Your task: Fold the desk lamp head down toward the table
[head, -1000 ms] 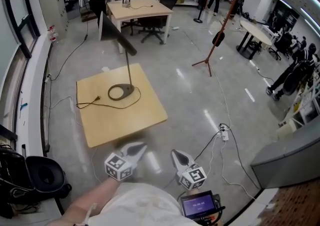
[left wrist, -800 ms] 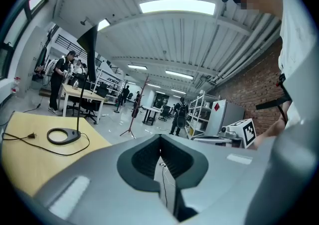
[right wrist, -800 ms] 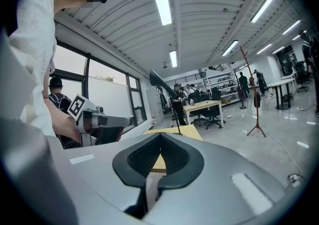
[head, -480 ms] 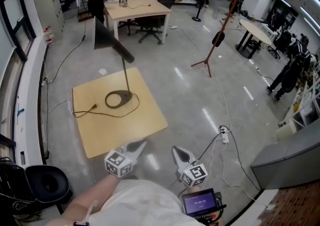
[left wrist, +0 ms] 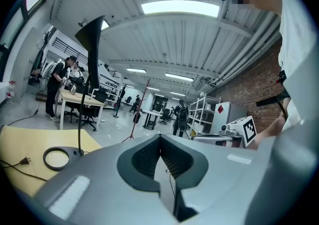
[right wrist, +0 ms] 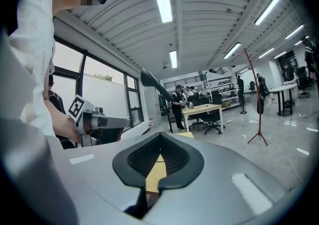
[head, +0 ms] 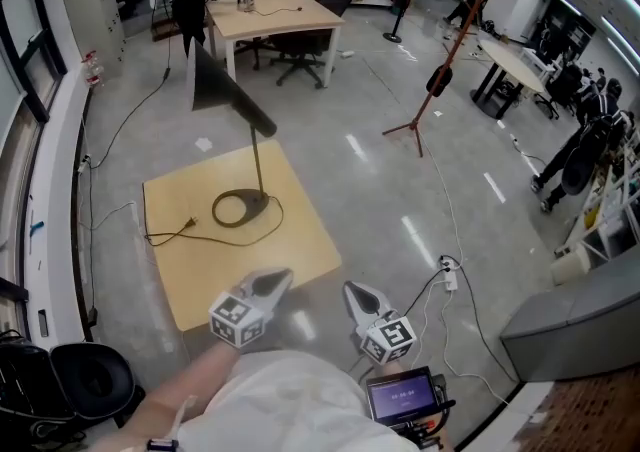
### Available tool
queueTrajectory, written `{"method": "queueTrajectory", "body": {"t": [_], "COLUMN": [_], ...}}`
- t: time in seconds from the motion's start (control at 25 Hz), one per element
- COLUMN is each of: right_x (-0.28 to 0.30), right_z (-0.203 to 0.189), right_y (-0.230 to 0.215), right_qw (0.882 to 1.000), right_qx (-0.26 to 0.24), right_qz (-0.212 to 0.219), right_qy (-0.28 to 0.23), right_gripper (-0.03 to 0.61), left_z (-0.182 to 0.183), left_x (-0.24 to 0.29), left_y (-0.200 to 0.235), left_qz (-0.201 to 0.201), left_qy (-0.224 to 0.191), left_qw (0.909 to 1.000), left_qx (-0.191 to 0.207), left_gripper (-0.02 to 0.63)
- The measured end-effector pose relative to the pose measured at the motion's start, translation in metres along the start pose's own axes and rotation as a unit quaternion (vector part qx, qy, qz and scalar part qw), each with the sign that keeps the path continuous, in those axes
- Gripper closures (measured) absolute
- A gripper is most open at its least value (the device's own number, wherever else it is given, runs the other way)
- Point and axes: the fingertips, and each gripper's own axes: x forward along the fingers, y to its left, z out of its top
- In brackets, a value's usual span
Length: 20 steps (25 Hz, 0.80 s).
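Head view: the desk lamp head (head: 232, 95) sits raised on its upright stem over the table (head: 300, 240), ahead-left of the left gripper (head: 272, 282) and right gripper (head: 360, 295) — both fully closed, empty, left nearer; left gripper view: head upper-left; right gripper view: head above the jaws.

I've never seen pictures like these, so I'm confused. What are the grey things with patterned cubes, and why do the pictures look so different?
Those are claws that a person holds, one in each hand: the left claw and the right claw. The cubes are part of them. One picture comes from a camera on the person's head, looking down. The other two come from little cameras riding on each claw, looking along its jaws. On the wooden table stands a black desk lamp, head up, with its cord lying beside it. Both claws are shut, hold nothing and are short of the lamp.
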Motion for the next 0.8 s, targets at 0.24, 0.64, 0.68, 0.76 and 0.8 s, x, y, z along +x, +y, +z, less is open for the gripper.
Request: {"method": "queueTrajectory", "body": {"t": [0.24,0.64,0.68,0.76,0.8], "right_x": [0.029,0.070,0.073,0.080,0.086], "right_z": [0.007,0.015,0.015,0.014,0.014], "right_y": [-0.002,0.009,0.010,0.011,0.011], "right_qw": [1.000,0.998,0.997,0.996,0.996], "right_qx": [-0.006,-0.008,-0.006,-0.007,-0.007], "right_qz": [0.015,0.067,0.072,0.085,0.092], "right_qy": [0.006,0.010,0.011,0.014,0.015], "right_gripper": [0.565,0.565,0.565,0.565,0.565], "left_z": [0.010,0.014,0.015,0.017,0.018], "left_x": [0.001,-0.019,-0.022,-0.027,-0.028], "left_y": [0.025,0.060,0.062,0.068,0.072], "left_qz": [0.014,0.067,0.073,0.087,0.095], "left_qy": [-0.007,-0.014,-0.015,-0.017,-0.019], "left_qw": [0.9999,0.9975,0.9970,0.9959,0.9951], "left_qx": [-0.005,-0.018,-0.019,-0.019,-0.019], "left_gripper": [0.612,0.612,0.612,0.612,0.612]}}
